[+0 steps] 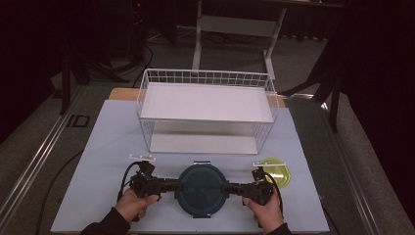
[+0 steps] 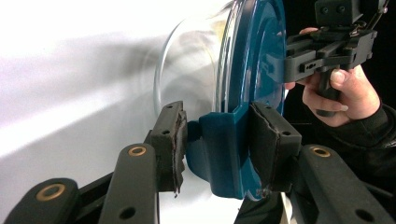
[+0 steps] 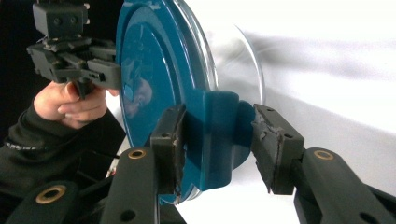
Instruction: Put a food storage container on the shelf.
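Observation:
A round clear glass container with a dark blue lid (image 1: 201, 188) sits near the table's front edge. A blue clip tab sticks out on each side of the lid. My left gripper (image 1: 178, 186) comes in from the left, and in the left gripper view (image 2: 217, 126) its pads clamp the left tab (image 2: 224, 149). My right gripper (image 1: 226, 188) comes in from the right, and in the right gripper view (image 3: 218, 126) its jaws close around the right tab (image 3: 215, 135). Each gripper view shows the other hand and gripper beyond the lid.
A white wire two-tier rack (image 1: 205, 105) stands behind the container at mid-table. A yellow-green lid or dish (image 1: 275, 172) lies just behind my right gripper. The pale blue mat (image 1: 112, 147) covers the table. A desk frame stands on the floor beyond.

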Demonstrator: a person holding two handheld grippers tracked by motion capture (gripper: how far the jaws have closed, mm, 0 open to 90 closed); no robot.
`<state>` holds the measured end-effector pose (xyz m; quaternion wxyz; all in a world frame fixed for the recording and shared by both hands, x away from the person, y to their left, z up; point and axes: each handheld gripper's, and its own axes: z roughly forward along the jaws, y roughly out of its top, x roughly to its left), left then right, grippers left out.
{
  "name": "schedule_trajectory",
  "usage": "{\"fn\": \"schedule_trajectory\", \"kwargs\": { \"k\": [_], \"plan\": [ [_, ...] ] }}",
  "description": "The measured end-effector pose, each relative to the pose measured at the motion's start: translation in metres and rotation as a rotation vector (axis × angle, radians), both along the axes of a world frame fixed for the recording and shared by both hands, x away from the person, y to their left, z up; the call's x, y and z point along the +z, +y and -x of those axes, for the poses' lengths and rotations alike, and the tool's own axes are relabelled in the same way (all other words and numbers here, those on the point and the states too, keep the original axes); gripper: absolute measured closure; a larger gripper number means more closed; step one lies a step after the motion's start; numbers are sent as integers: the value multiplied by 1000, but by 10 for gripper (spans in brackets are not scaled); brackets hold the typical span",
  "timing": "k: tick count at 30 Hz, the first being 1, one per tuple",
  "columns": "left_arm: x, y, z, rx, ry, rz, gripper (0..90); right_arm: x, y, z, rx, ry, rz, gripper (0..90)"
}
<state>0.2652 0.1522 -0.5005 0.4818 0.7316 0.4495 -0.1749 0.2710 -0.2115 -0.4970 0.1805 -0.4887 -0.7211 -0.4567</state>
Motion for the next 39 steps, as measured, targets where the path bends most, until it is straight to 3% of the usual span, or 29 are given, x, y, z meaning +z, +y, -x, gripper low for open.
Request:
{"fn": "schedule_trajectory", "kwargs": {
  "k": [8, 24, 39],
  "plan": [
    [7, -2, -3, -8, 9, 8, 578, 10, -3, -1, -3, -23, 5, 557],
    [55, 1, -14, 2, -58, 35, 578, 53, -3, -9, 4, -92, -18, 560],
    [121, 1, -35, 21, -145, 74, 579, 122, -4, -30, -14, -193, -38, 560]
  ]
}}
